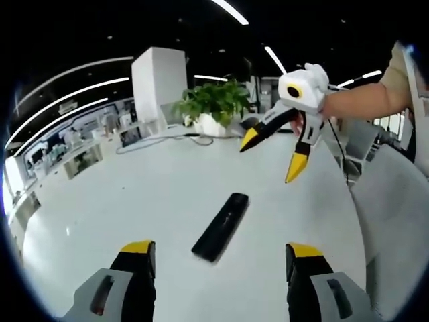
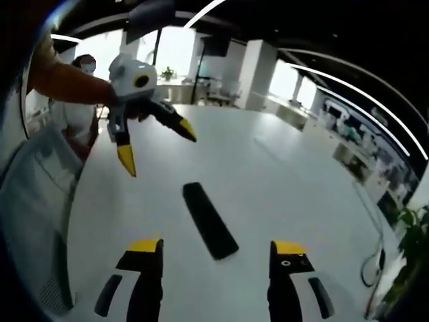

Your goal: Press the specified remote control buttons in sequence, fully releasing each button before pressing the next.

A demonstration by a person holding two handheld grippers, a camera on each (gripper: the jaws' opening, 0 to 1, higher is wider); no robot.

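Note:
A black remote control [image 1: 221, 227] lies flat on the white table [image 1: 134, 194]; its buttons are too dark to make out. In the left gripper view my left gripper [image 1: 221, 249] is open, its yellow-tipped jaws standing either side of the remote's near end, above the table. My right gripper [image 1: 269, 161] hangs open in the air beyond the remote, held by a hand. In the right gripper view the remote [image 2: 209, 219] lies just ahead of my open right gripper [image 2: 216, 246]. The left gripper [image 2: 158, 151] hovers open past the remote's far end.
A potted plant [image 1: 213, 104] and a white pillar [image 1: 159, 84] stand at the table's far side, with a cable [image 1: 174, 139] running in front of them. The person's arm [image 1: 362, 100] reaches in from the right. The table's curved edge [image 1: 352, 201] borders grey floor.

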